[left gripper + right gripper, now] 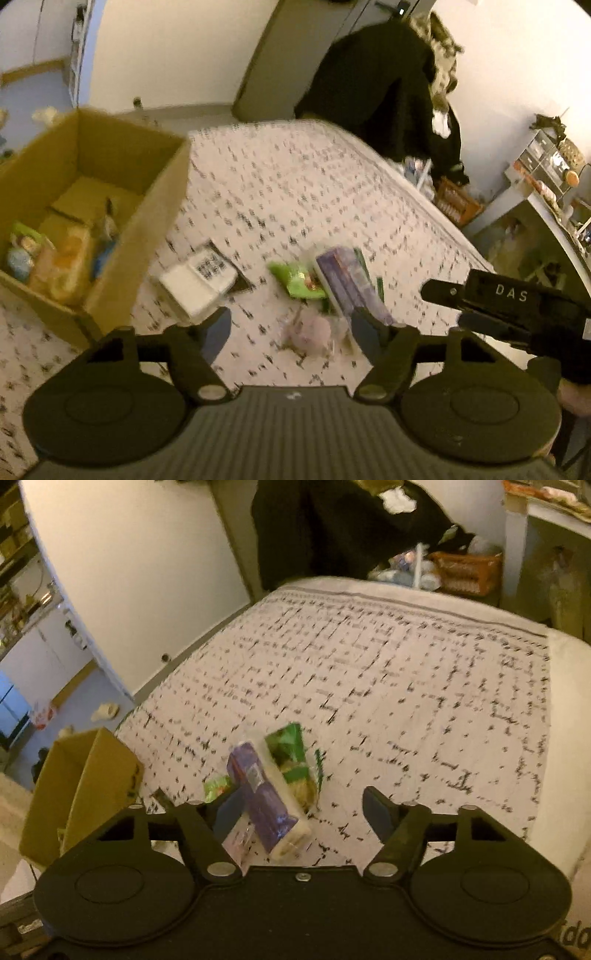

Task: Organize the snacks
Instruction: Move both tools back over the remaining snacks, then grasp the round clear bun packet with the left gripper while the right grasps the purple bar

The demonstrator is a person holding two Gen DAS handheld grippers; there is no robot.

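Note:
Snacks lie on a quilted bed cover (295, 184). In the left wrist view my left gripper (291, 332) is open over a pale pink packet (314, 330), its pads apart from it. Beyond lie a green packet (295, 280), a purple packet (347, 288) and a white box with a printed code (195, 284). A cardboard box (162, 206) at the left holds several snacks. In the right wrist view my right gripper (303, 812) is open, with the purple packet (258, 797) close to its left finger and the green packet (288, 746) behind.
The other gripper's black housing (517, 310) shows at the right of the left wrist view. A dark coat (369, 81) hangs past the bed's far end. An orange basket (458, 203) and a cluttered grey shelf (546, 192) stand to the right. The cardboard box (81, 786) sits at the bed's left edge.

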